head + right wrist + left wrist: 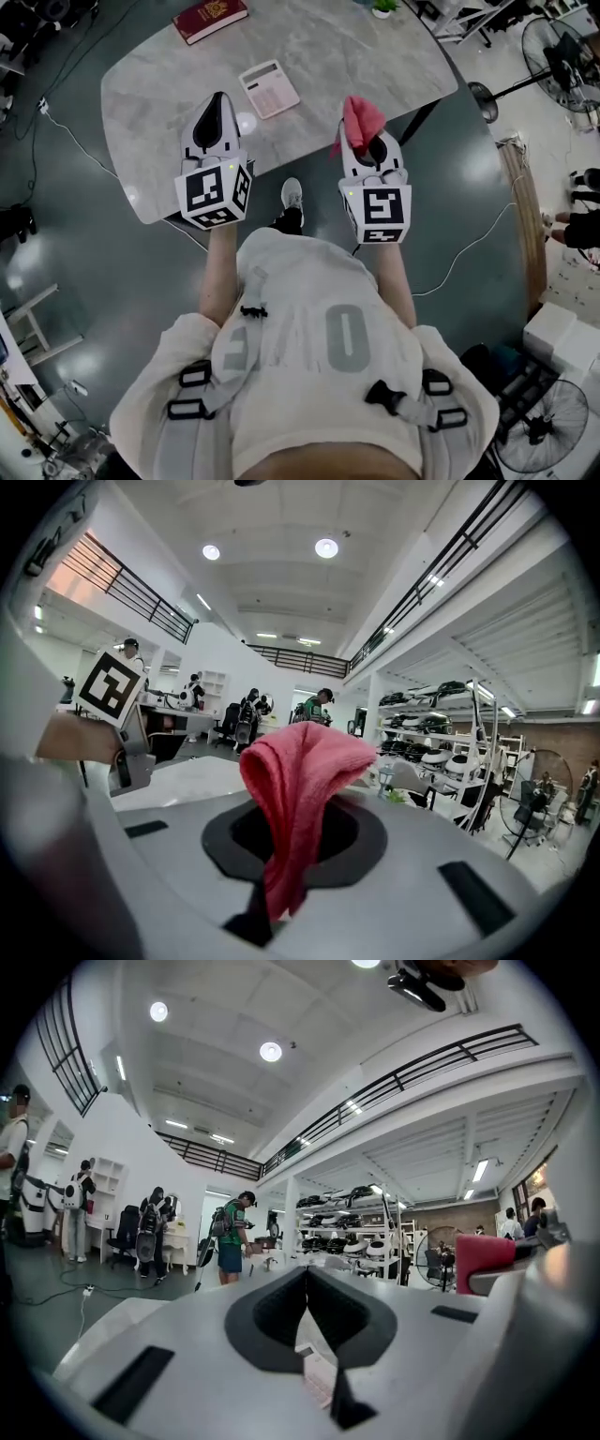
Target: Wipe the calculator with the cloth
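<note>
**Calculator** point(269, 88). Pale pink, lying flat on the grey bench point(394, 56), keys up. It sits just ahead of the left tongs point(218, 98) and apart from both tools. Not yet wiped.

**Cloth** point(298, 789). Red, pinched in the right tongs point(364, 141), which are pressed on a lower fold. The rest rises in a loose hump above the tips and droops forward. It is held over the bench's near edge, to the right of the calculator.

**Left tongs.** Pressed together, holding nothing. A pale keyed shape shows below the tips in the left gripper view. It is probably the calculator, though that gap is too cramped to be sure.

**Book** point(209, 19). Red, at the far left corner, well apart from the work.

**Risks, judged from this layout:**
- **Calculator skates.** It looks light and nothing pins it on a smooth top. A sideways wipe could push it along rather than clean it, perhaps toward the near edge. The empty left tongs are placed to steady a corner.
- **Hard contact.** The cloth bunches above the tips rather than wrapping them. Coming down tips-first could put bare tongs on the keys and press or scuff them.
- **Cloth pulls free.** The grip is on a narrow fold, and drag across the raised keys could tug it out.
- **Bad bracing.** If the left tongs steady the calculator on the display or keys rather than the frame, they could mark it.
</note>
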A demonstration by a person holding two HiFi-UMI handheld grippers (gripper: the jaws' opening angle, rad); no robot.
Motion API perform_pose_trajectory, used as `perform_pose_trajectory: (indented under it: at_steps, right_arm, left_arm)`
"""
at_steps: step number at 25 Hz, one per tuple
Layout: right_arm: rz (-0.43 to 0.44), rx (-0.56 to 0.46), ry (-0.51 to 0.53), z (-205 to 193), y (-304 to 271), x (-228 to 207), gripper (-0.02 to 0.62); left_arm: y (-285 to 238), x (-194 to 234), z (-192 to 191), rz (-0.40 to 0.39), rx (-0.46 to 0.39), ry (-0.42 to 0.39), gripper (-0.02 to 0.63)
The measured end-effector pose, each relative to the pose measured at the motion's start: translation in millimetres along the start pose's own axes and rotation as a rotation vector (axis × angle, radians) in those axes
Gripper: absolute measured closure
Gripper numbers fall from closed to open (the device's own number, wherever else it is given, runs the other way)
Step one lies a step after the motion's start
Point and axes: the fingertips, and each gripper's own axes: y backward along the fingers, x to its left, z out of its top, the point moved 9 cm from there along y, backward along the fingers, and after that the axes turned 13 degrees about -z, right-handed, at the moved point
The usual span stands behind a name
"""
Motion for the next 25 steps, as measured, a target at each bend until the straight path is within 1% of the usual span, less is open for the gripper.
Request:
perform_pose_trajectory:
  at_steps: [3, 7, 13, 16, 19, 22, 25]
  right_arm:
    - [0.032, 0.006, 0.025, 7, -51, -5, 0.54]
    - [0.064, 0.011, 0.028, 12, -112, -5, 0.54]
    - [0.14, -0.005, 0.049, 19, -169, 5, 0.54]
    - [0.176, -0.022, 0.065, 24, -187, 9, 0.54]
    - [0.211, -0.04, 0.074, 25, -201, 6, 0.54]
    - [0.278, -0.076, 0.078, 26, -218, 0, 0.54]
    - [0.339, -0.117, 0.102, 34, -232, -4, 0.54]
  left_arm:
    - [-30, 23, -11, 0.037, 0.013, 0.005, 0.586]
    - [-65, 56, -19, 0.083, 0.019, 0.016, 0.586]
    - [-76, 86, -24, 0.188, 0.031, 0.03, 0.585]
    - [-74, 93, -24, 0.231, 0.032, 0.037, 0.584]
    - [-75, 91, -22, 0.271, 0.019, 0.03, 0.584]
    - [-75, 81, -22, 0.348, 0.005, 0.019, 0.584]
    - [-76, 75, -20, 0.426, -0.005, 0.028, 0.584]
